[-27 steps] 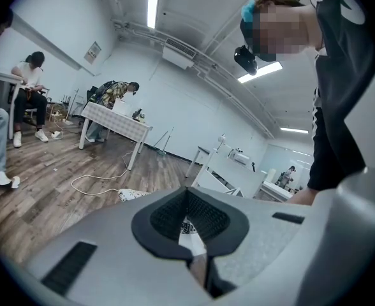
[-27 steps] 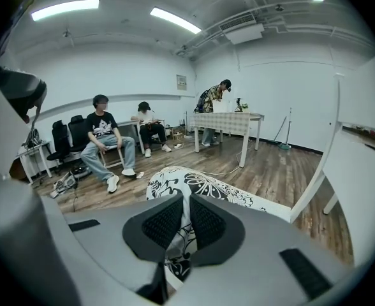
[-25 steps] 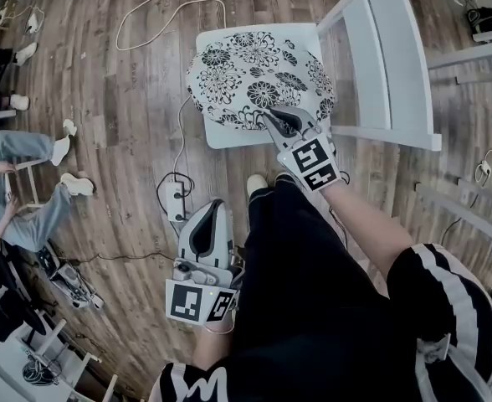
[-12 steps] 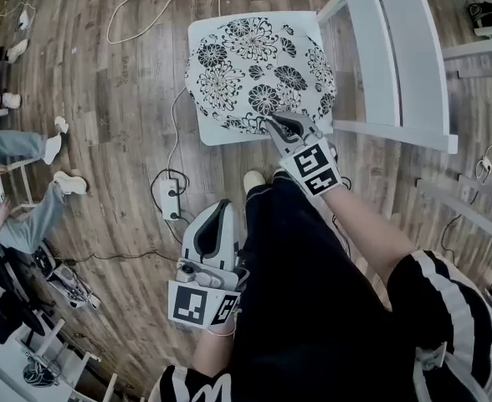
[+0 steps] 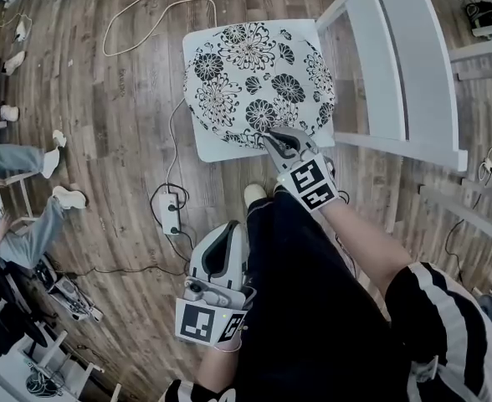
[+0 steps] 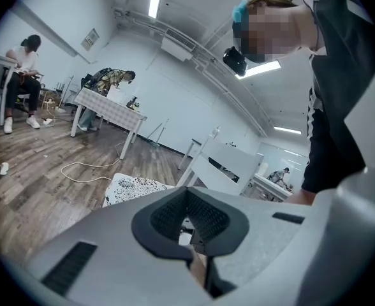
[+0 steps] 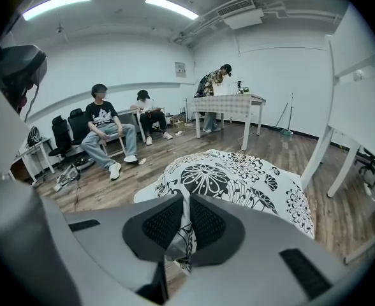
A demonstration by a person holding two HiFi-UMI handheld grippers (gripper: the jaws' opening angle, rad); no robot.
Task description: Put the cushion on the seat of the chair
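The white chair (image 5: 405, 74) stands on the wood floor, its back to the right in the head view. The flowered cushion (image 5: 258, 74) lies across the seat (image 5: 202, 141), which shows only as a bare strip along the left and near sides.

The right gripper (image 5: 271, 136) is clamped on a fold of fabric at the cushion's near edge. The left gripper (image 5: 229, 229) hangs by the person's leg – jaws closed, nothing between them.

The cushion looks nearly placed, but it seems to sit skewed toward the backrest. If the pinched edge is tugged, the whole cushion could drag forward off the front rim – if dropped while bunched, it may settle lumpy. A power strip (image 5: 171, 213) and its cable lie just beside the person's feet, so a step back could catch them.
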